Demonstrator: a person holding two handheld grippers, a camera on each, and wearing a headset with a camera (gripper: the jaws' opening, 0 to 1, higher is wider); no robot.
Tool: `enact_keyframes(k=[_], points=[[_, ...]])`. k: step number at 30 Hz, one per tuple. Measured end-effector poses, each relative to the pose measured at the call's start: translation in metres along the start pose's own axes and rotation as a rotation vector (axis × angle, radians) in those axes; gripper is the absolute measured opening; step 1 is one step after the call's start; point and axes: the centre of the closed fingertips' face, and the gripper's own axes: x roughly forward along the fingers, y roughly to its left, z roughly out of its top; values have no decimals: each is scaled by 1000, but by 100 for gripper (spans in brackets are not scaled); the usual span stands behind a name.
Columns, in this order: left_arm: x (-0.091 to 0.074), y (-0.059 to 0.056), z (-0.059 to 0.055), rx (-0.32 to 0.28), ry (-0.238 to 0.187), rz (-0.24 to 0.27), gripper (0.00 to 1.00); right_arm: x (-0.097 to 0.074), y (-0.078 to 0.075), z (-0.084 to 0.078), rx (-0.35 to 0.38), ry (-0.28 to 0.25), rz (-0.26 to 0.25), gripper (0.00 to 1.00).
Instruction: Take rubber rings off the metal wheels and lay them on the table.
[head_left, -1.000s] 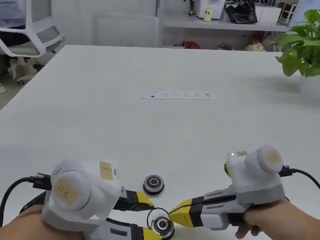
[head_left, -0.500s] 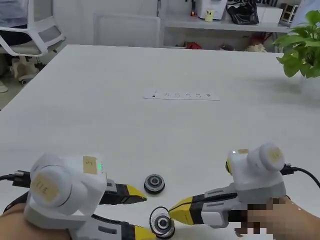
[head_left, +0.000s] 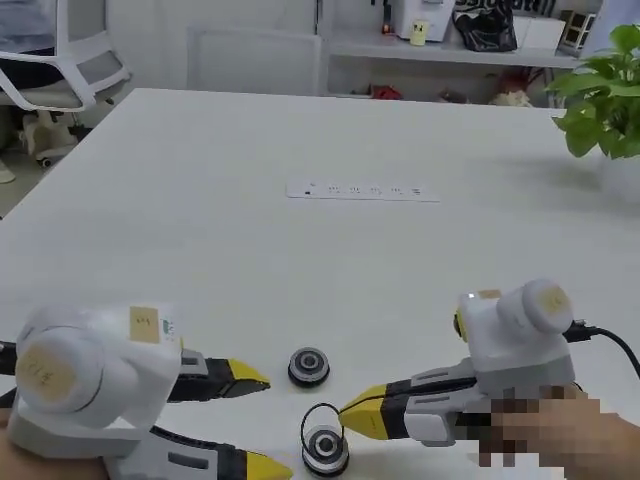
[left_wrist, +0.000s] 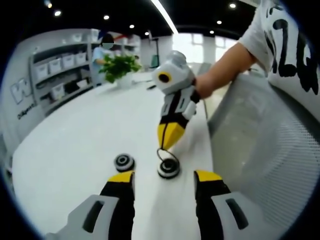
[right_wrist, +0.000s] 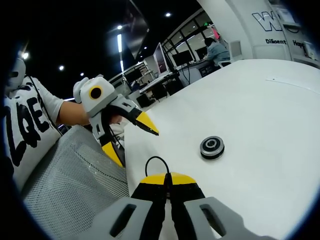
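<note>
While between right fingers (right_wrist: 150, 189), rubber ring (right_wrist: 156, 158).

A large dark "W" stands on the far wall (right_wrist: 270, 30), with a smaller line beginning "Diligent" beneath it; the person's white shirt (left_wrist: 287, 45) bears big black letters, cut off, perhaps "ZG"; handwriting on the left gripper's (head_left: 270, 422) sticker (head_left: 145, 322) is unreadable.

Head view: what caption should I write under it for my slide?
Right gripper pinches a thin rubber ring at the near metal wheel; left gripper open, second wheel behind.
</note>
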Motion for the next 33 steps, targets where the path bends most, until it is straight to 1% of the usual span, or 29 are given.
enact_keyframes(k=[5, 17, 27, 33], points=[[-6, 5, -3, -9, 0, 18, 51, 0, 0, 2, 0, 1, -1, 0], [-16, 11, -8, -22, -3, 46, 56, 1, 2, 12, -3, -8, -3, 0], [-22, 12, -10, -31, -3, 60, 57, 3, 1, 24, -17, -21, -6, 0], [-26, 14, -11, -33, -1, 72, 59, 8, 1, 31, -28, -16, -4, 0]])
